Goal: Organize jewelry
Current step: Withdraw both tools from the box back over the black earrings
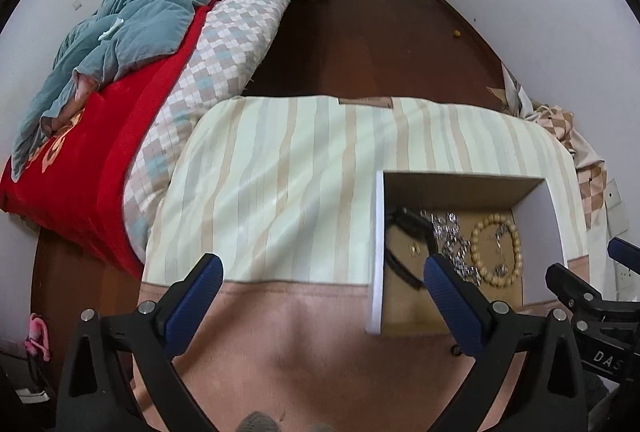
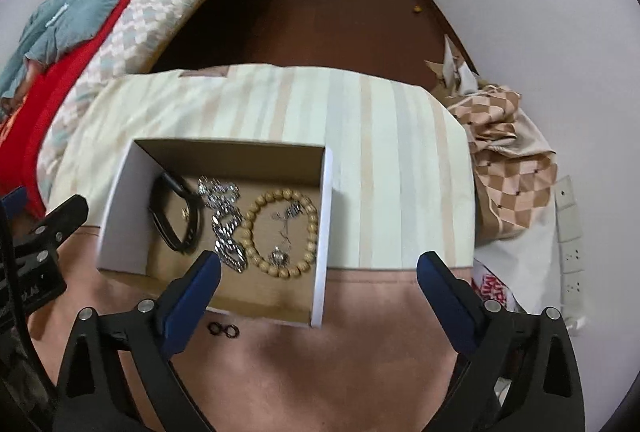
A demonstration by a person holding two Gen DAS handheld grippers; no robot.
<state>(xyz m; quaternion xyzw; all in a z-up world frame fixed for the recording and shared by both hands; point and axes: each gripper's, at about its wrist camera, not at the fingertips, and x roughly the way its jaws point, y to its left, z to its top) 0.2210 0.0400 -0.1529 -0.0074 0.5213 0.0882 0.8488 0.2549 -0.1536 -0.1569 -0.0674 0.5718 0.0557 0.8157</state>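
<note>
The left tongs (image 1: 322, 282) are hanging spread wide over the striped cloth of the bench (image 1: 280, 172), pinching nothing, with the box (image 1: 378, 252) just off their right finger. The right tongs (image 2: 318, 282) are likewise gaping and empty, hovering over the near right corner of the same box (image 2: 116, 216).

Two small dark rings (image 2: 223, 329) are lying on the pink band of cloth just outside the box's near wall, and by my judgement they are what is left to put away. To lift them well, the right tongs should be coming down nearly upright, narrowing before touching, and nipping one ring by its edge (the soft cloth will give, so pressing in a little should help). The left tongs could be steadying the box wall meanwhile.

Inside the box, going left to right in the right wrist view: a black band (image 2: 176, 216) is curling against the left wall, with a small gold piece (image 2: 185, 213) lying inside its loop; a heap of silver chain (image 2: 226, 220) is lying in the middle; a wooden bead bracelet (image 2: 282, 234) is circling some small silver pieces (image 2: 280, 255) on the right. Nothing is sorted by compartment; the box has none.
</note>
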